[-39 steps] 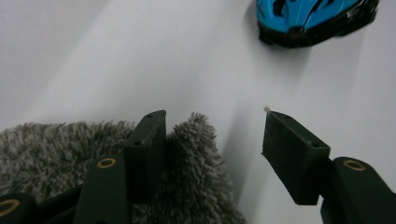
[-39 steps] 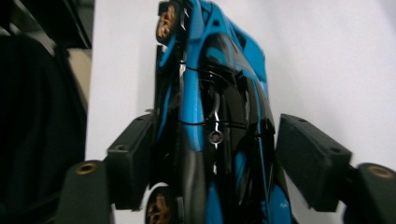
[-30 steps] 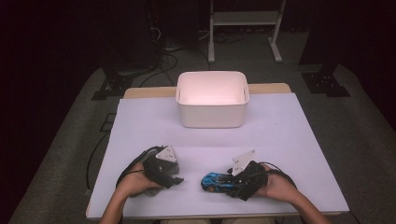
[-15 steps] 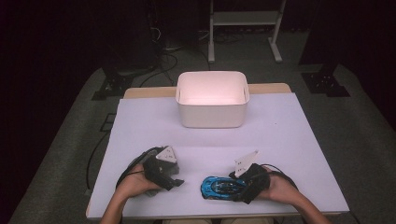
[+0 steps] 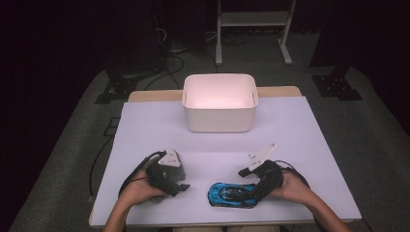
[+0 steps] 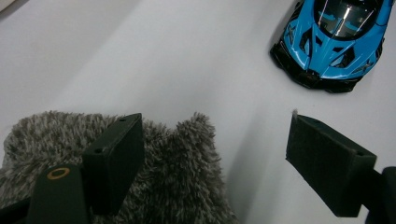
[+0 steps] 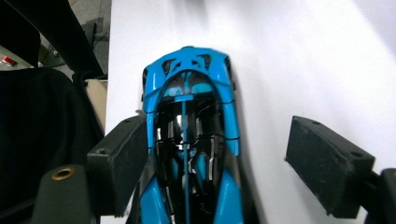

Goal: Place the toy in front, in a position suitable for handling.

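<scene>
The toy car looks like glossy blue plastic w/ shiny black parts (light reflects on the roof). The grey cloth is fluffy, rough, long fibres. The table is smooth and matt, approx. pale lilac-white. The bin seems smooth matt white plastic. The gripper pads look matt black, foam-like.

The bin stands at the middle of the table's far edge. The car lies near the near edge, just right of its middle (lengthwise along it). The furry cloth lies left of the car, near the same edge.
</scene>
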Tool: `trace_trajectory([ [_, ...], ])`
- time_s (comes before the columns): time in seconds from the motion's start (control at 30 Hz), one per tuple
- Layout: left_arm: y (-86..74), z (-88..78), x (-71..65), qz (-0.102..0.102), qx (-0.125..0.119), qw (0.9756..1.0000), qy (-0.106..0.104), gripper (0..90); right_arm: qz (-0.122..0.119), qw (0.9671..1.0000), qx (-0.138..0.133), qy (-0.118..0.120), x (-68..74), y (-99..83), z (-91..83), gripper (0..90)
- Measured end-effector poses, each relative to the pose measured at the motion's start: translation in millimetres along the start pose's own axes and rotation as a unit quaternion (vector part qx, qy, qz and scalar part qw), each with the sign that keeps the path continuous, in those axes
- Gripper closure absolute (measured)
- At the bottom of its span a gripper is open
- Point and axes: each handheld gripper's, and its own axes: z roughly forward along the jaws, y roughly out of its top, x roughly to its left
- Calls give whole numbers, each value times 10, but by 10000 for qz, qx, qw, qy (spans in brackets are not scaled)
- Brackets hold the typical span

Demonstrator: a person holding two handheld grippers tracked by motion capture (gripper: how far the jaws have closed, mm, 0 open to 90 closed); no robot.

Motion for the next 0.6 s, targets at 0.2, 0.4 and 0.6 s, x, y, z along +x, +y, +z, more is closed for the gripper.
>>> trace_trajectory([
  [0.2,-9,-12,14,-82,-62,9999,45,172,7,9999,50,-148,-111,98,-63,197],
  [0.4,-3,-62,37,-177,-141,9997,95,149,47,9999,61,-151,-216,183,-96,196],
  [0.6,1,-72,38,-172,-154,9996,177,96,-5,9999,33,-137,-307,315,-185,186],
])
